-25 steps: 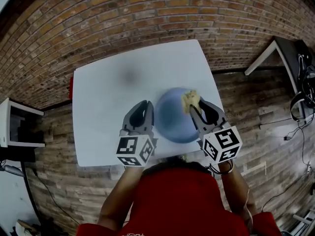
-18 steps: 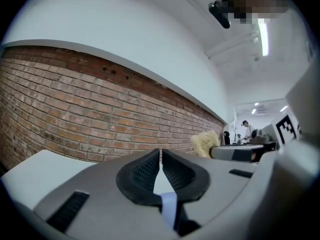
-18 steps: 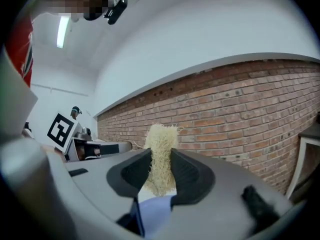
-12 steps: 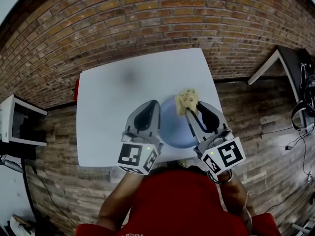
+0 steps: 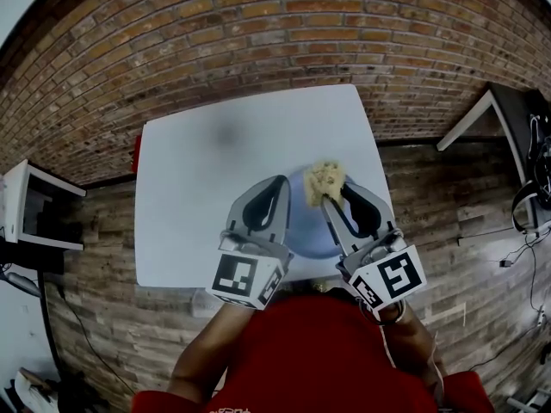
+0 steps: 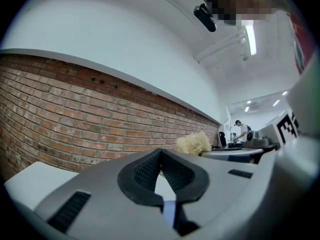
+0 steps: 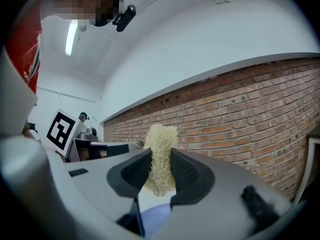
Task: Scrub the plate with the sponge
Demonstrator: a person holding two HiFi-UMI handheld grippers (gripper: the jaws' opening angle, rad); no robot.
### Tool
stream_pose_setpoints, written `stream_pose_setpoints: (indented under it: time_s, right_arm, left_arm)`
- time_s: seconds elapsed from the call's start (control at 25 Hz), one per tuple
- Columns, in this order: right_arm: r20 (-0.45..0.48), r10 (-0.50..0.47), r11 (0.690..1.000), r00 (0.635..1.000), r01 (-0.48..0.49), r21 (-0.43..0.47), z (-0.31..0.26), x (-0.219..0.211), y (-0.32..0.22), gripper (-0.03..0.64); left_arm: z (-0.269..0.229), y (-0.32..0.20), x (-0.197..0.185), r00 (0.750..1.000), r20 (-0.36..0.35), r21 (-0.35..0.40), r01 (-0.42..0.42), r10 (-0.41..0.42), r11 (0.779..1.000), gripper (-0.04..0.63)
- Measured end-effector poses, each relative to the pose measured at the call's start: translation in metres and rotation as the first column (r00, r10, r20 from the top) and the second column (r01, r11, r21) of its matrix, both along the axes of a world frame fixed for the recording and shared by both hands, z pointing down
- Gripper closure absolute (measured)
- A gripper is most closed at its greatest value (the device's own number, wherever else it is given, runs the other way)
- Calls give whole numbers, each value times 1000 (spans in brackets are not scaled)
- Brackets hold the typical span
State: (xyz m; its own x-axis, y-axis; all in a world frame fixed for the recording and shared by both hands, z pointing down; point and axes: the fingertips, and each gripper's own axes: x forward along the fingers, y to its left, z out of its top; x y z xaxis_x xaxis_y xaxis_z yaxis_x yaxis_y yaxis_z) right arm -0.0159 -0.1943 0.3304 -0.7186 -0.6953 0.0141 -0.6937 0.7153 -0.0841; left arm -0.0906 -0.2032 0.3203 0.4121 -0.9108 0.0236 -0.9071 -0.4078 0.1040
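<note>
The left tongs [image 5: 281, 181] are closed: in the left gripper view their dark ribbed pads [image 6: 147, 170] meet at the tips with nothing caught between them, and only a narrow wedge of light shows lower down, where a sliver of the blue plate [image 6: 169, 213] can be seen. The right tongs [image 5: 332, 200] are clamped on the sponge [image 5: 325, 179], a pale yellow, coarse-fibred pad that stands upright between the jaws in the right gripper view, its tufted top [image 7: 161, 136] rising above the pads and its lower end hanging below them. In the head view the plate [image 5: 307, 229] lies on the white worktop [image 5: 198, 188], near the edge closest to the person, and both tongs reach over it side by side: the left over its left part, the right over its right part, with the sponge above the plate's far rim. I cannot tell from any view whether the sponge touches the plate. From the left gripper view the sponge [image 6: 194, 143] shows just to the right, against the brick wall [image 6: 75, 114]. The person's red sleeve [image 5: 207, 360] fills the bottom of the head view.
</note>
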Motion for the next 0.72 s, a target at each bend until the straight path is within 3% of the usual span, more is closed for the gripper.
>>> stream_pose_setpoints:
  time_s: [0.72]
  right_arm:
    - [-7, 0, 1000, 1000, 0, -25, 8, 7, 3, 497]
  left_arm:
    - [11, 6, -4, 1000, -18, -31, 25, -26, 999, 581]
